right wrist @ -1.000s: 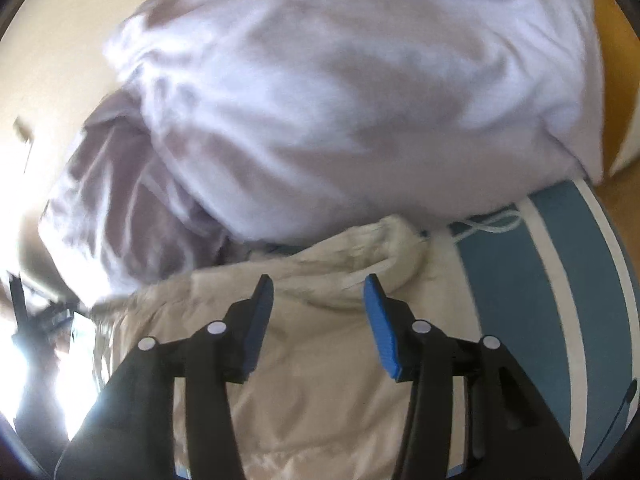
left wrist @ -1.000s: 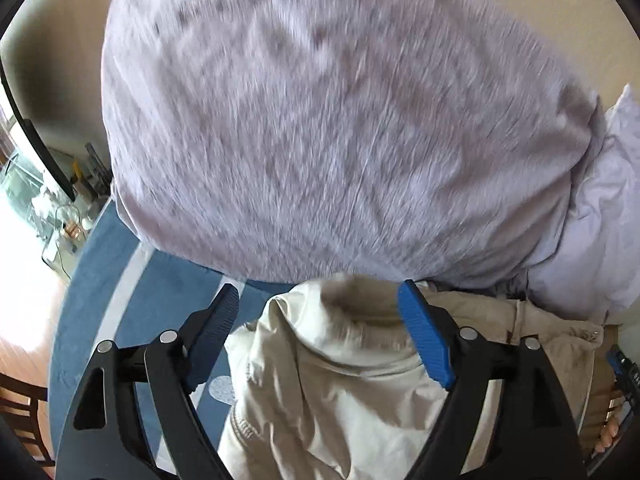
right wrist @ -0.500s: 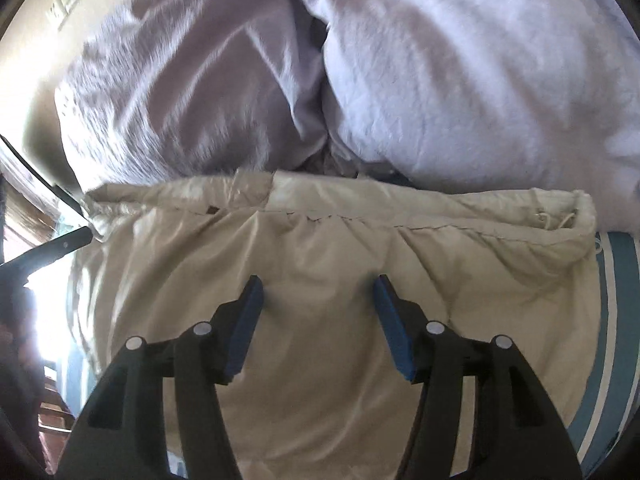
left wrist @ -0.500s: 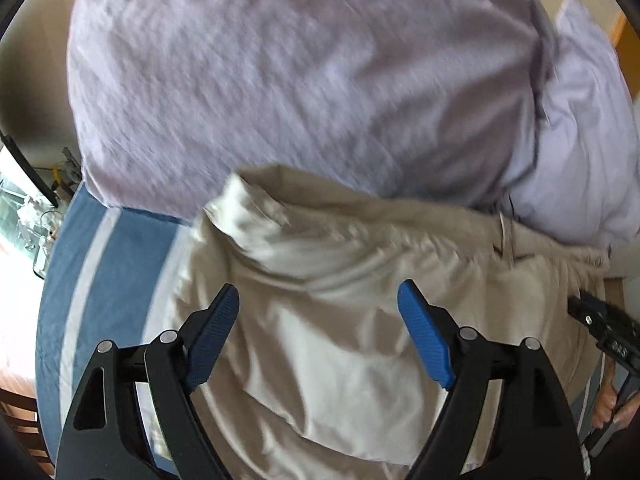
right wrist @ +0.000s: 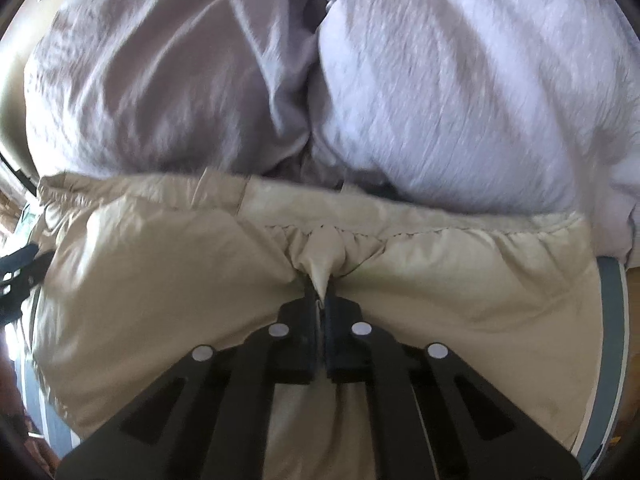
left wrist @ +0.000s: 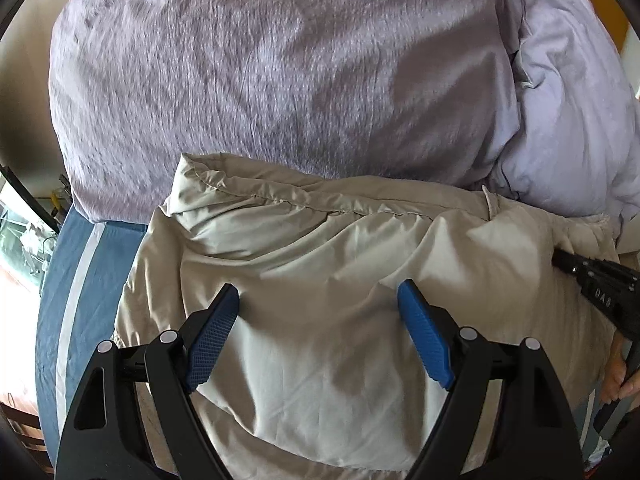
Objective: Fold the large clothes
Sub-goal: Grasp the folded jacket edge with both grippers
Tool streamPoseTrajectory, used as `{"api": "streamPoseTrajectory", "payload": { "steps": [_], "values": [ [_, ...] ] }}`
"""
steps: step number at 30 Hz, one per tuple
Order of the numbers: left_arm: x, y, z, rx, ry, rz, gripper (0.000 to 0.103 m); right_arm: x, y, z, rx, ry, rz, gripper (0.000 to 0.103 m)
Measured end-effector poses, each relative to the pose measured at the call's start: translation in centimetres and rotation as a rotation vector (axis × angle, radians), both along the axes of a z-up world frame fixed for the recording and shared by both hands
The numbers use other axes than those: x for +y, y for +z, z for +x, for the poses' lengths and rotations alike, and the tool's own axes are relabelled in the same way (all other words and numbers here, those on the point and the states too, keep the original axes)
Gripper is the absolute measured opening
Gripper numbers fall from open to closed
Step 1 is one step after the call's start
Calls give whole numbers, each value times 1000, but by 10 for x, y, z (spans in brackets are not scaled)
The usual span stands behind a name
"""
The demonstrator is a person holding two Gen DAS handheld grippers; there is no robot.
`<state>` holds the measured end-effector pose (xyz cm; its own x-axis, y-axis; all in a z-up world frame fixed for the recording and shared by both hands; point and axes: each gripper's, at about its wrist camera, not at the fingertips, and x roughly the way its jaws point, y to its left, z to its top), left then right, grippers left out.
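A beige padded jacket (left wrist: 328, 280) lies spread on a blue bed cover, its stitched hem running across the far side. My left gripper (left wrist: 318, 298) hovers just over the jacket, open wide, with its blue pads (left wrist: 424, 336) apart and nothing pinched. In the right wrist view the same jacket (right wrist: 460, 280) fills the lower half. My right gripper (right wrist: 322, 288) is shut on a pinched fold of the jacket just below the hem seam. The right gripper's black body (left wrist: 596, 288) shows at the right edge of the left wrist view.
A bulky grey-lilac duvet (left wrist: 272, 80) and a paler lilac pillow (left wrist: 572, 112) lie piled right behind the jacket. The blue bed cover with a white stripe (left wrist: 76, 288) shows at the left. A hand (left wrist: 616, 380) grips the right tool's handle. Room clutter lies beyond the bed's left edge.
Both grippers came down over the jacket, which now fills more of each view. The right gripper's jaws went from apart to shut on a fold of the jacket. The left stayed open.
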<state>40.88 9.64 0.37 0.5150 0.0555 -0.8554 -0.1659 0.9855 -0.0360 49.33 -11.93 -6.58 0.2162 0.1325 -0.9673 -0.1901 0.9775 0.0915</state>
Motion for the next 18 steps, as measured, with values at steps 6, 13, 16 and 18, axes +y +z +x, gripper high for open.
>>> {"api": "streamPoseTrajectory", "payload": {
  "steps": [6, 13, 16, 18],
  "values": [
    [2, -2, 5, -11, 19, 14, 83, 1, -5, 16, -15, -26, -36, 3],
    [6, -22, 18, 3, 65, 60, 85, -8, -19, 15, 2, -53, -12, 9],
    [9, -34, 24, 17, 82, 80, 86, -21, -10, 9, -8, -70, 28, 29],
    [10, -39, 26, 19, 84, 95, 86, -31, -2, 2, -28, -86, 52, 39]
  ]
}}
